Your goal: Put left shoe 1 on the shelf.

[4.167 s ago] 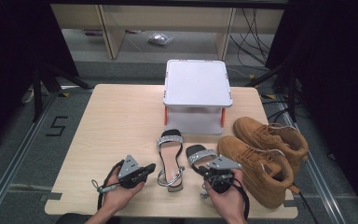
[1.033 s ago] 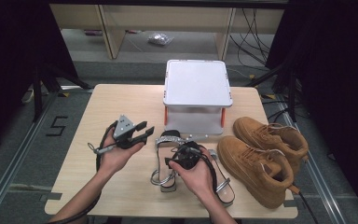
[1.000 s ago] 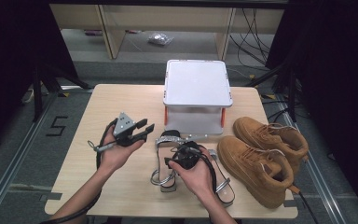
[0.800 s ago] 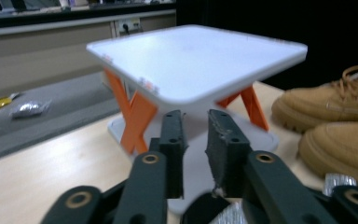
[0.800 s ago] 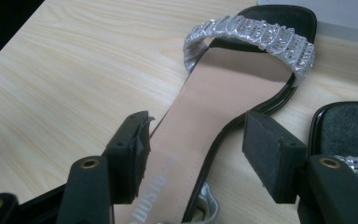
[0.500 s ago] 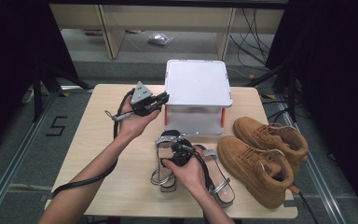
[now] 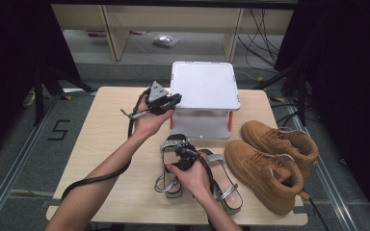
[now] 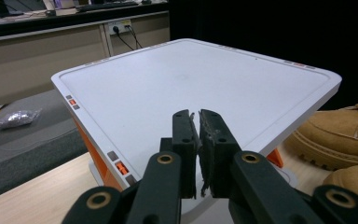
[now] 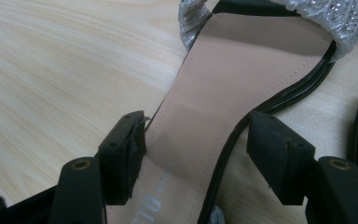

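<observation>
Left gripper (image 7: 172,100): jaws nearly together, thin slit between the pads, nothing in it. They have just been closing. In the left gripper view (image 8: 196,140) the tips hang over the near-left corner of the white lid (image 8: 191,88) of a storage box; touching or just above it, cannot tell. In the high view the left hand (image 7: 147,120) holds it at the left edge of the box (image 7: 203,91), cable looping off the back.

Right gripper (image 7: 182,153): jaws wide and just been opening a bit further. Right gripper view (image 9: 193,154) shows them straddling the insole of the left sandal (image 9: 233,88). Left pad sits right at the sole's edge; right pad stands clear of the other edge. No clamp, nothing held. Right hand (image 7: 192,175) is low over the near-centre of the table (image 7: 101,144).

Sandals: two, flat on the table, near-centre, black soles, tan insoles, silver straps. Left sandal (image 7: 169,166) is under the right gripper, toe strap toward the box. Right sandal (image 7: 224,185) lies just beside it, partly covered by the hand.

Box: far-centre of the table, white lid, orange clips (image 7: 231,120) on the sides.

Boots: pair of tan lace-up boots (image 7: 270,163) on the right side of the table, side by side, near one just beside the right sandal.

Beyond the table: shelf unit, cables on the floor.
</observation>
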`<act>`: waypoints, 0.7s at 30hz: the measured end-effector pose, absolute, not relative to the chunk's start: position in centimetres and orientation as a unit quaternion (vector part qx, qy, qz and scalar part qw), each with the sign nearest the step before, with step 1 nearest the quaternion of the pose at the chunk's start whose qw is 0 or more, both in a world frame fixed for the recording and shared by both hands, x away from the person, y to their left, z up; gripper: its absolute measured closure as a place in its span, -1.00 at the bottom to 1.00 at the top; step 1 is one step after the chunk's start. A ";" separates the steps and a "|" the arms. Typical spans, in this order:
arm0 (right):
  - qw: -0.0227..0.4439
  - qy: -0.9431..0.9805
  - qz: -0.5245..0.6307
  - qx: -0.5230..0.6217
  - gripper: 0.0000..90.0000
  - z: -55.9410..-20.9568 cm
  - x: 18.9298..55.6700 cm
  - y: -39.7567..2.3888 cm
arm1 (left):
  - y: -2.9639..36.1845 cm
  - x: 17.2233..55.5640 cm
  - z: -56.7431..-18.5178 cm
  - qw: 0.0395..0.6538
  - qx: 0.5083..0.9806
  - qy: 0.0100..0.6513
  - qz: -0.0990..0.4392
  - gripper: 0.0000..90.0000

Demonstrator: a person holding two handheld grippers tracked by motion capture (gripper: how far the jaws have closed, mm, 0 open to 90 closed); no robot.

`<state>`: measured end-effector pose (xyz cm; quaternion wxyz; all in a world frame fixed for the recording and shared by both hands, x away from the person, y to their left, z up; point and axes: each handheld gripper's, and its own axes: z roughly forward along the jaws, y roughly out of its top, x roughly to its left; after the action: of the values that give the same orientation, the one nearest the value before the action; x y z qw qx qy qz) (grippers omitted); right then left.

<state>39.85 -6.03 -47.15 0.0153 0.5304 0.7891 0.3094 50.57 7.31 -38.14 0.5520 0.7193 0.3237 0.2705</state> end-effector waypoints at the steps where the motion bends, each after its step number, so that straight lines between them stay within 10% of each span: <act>1: 0.017 0.793 0.312 0.523 -0.15 -47.3 40.0 -6.1 | 7.3 50.7 -38.2 0.551 0.720 0.325 0.270 0.89; 21: -0.063 0.767 0.242 0.591 -0.30 -46.2 40.1 -4.7 | 6.9 51.8 -39.4 0.533 0.726 0.347 0.262 0.91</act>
<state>40.09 -4.68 -46.20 -0.0626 0.5910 0.7669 0.2421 51.77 6.91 -39.35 0.5330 0.7259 0.3471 0.2618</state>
